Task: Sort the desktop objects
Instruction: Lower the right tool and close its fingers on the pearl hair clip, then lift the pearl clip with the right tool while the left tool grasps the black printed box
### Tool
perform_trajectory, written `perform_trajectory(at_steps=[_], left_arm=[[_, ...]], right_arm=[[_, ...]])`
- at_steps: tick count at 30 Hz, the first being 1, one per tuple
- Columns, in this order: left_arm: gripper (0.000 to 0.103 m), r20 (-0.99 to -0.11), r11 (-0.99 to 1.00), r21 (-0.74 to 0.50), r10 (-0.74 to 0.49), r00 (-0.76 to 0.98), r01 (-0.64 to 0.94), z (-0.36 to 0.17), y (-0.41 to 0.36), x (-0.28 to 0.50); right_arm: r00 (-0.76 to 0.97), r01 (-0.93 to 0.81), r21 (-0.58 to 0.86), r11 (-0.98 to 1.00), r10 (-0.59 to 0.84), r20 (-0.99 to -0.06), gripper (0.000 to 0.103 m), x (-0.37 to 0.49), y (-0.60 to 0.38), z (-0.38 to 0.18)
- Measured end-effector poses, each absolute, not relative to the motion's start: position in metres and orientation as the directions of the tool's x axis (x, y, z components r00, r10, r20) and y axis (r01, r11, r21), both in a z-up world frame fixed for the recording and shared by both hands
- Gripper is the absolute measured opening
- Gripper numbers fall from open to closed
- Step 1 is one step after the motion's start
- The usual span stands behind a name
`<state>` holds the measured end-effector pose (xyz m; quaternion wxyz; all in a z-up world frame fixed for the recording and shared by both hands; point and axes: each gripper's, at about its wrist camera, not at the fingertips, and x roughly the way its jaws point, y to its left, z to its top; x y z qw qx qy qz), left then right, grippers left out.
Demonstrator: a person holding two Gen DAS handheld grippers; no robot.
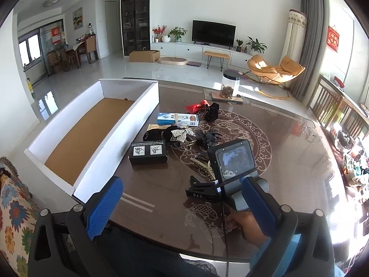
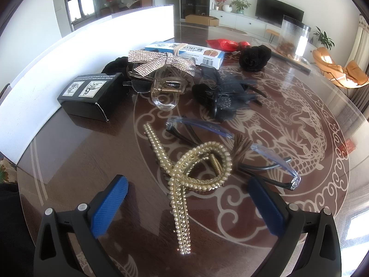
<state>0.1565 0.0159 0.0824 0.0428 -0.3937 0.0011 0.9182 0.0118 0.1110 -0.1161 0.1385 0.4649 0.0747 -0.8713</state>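
Two views, pearl clip (image 2: pixel 184 180) between right claw (image 2: pixel 188 207), tray (image 1: pixel 92 124) leftward

Both hand-held grippers (image 1: pixel 184 210) (image 2: pixel 188 205) wide open

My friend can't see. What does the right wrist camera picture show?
An open right claw hovers around a pearl hair clip on a patterned brown table. Behind lie clear glasses, a rhinestone bow, a black box and a white tray.
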Motion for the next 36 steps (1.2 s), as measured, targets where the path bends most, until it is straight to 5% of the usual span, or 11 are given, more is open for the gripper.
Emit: perform_trajectory(at_steps=[13,14,18,23,36], left_arm=[[0.103,-0.845,-0.954,0.104,0.063,-0.531,-0.279,-0.032,-0.007,0.109],[0.103,-0.843,-0.950,0.118,0.058,-0.535,-0.289,-0.033,-0.009,0.096],[0.103,-0.802,-0.885,0.259,0.027,-0.597,-0.388,-0.039,-0.007,0.046],[0.103,-0.773,-0.808,0.374,-0.001,-0.634,-0.455,-0.053,-0.001,-0.018],[0.103,-0.881,-0.880,0.139,0.100,-0.462,-0.455,-0.105,-0.012,-0.078]], right_arm=[[-0.528,0.314,-0.002,-0.950,-0.173,-0.832,0.103,0.014,0.112,-0.115],[-0.532,0.314,-0.002,-0.949,-0.175,-0.828,0.098,0.014,0.113,-0.114],[-0.572,0.328,-0.004,-0.945,-0.195,-0.797,0.048,0.023,0.119,-0.108],[-0.562,0.328,0.001,-0.945,-0.196,-0.804,0.048,0.041,0.143,-0.106],[-0.587,0.297,0.011,-0.955,-0.192,-0.787,0.049,0.081,0.172,-0.106]])
